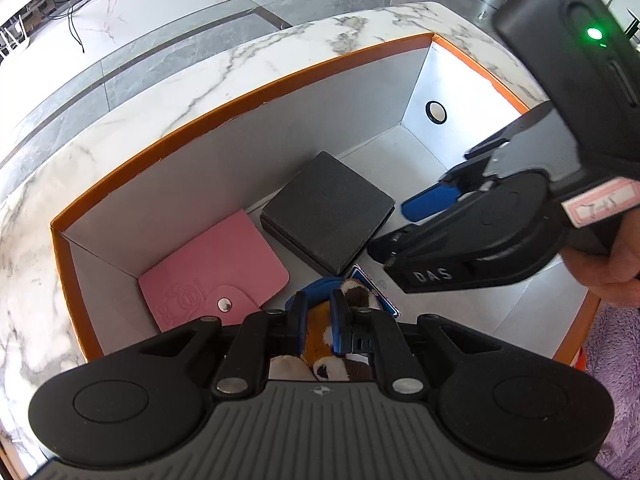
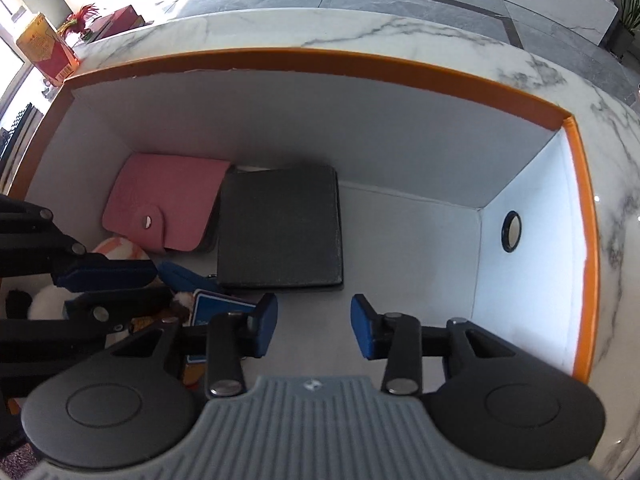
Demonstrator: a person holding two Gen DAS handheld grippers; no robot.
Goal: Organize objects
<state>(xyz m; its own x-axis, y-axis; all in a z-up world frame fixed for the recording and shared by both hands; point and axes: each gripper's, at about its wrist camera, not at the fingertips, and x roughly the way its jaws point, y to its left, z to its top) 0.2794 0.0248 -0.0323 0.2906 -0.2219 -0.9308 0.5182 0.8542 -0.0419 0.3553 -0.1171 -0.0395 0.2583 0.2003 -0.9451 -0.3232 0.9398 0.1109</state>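
Currently my left tongs (image 1: 318, 322) pinch the plush toy (image 1: 320, 344) inside the orange box (image 1: 248, 88): soft, light, best gripped mid-body. My right tongs (image 2: 314, 326) hang half-open, empty.

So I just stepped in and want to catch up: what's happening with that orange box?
A person is tidying things into the orange-rimmed box with two handheld grippers. The left gripper is shut on a brown and white plush toy, held low inside the box. The right gripper is open with nothing between its pads, over bare floor. A pink card wallet and a black square case already lie inside.
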